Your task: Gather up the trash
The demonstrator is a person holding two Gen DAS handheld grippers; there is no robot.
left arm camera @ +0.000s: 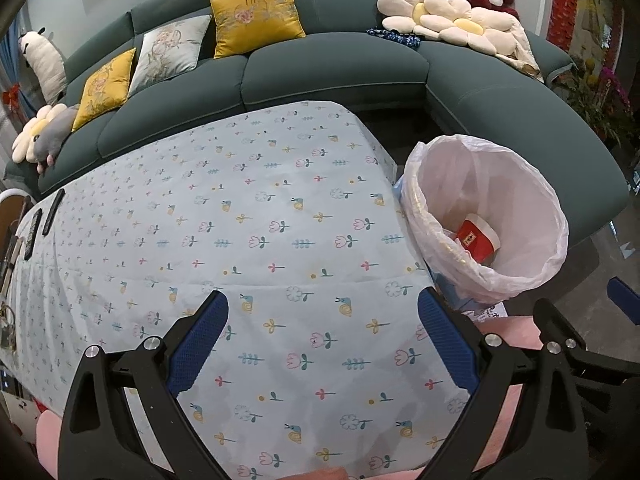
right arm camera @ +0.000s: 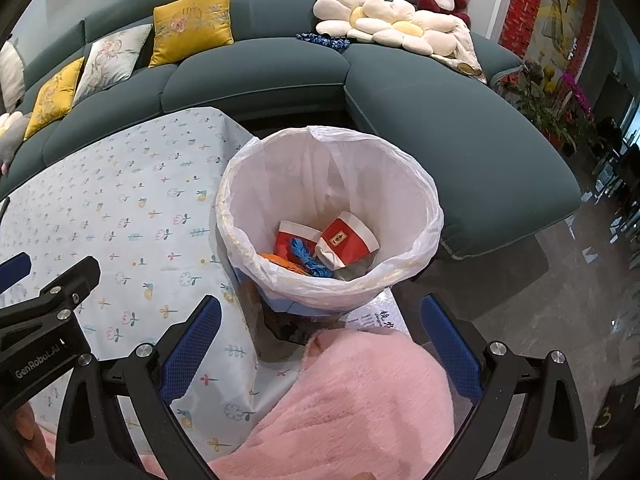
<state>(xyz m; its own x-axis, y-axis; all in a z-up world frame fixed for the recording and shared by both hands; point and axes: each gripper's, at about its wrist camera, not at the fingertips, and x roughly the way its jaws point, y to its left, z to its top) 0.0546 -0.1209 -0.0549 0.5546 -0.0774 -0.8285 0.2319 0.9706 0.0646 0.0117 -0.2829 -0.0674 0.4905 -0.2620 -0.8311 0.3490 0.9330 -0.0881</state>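
Looking at it, both grippers, left (left arm camera: 323,340) and right (right arm camera: 321,344), were spread wide, holding nothing. Trash, including two red cups (right arm camera: 347,243), sat in the bin (right arm camera: 416,248), dead ahead of the nearer right one.

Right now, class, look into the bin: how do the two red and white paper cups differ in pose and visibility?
The right cup lies tilted with its label side fully showing, whereas the left cup is partly covered by a blue crumpled scrap. The right cup lies nearer the middle of the trash bin; the left cup sits closer to the wall on the table side. Both are red with white rims, crushed, inside the white liner.
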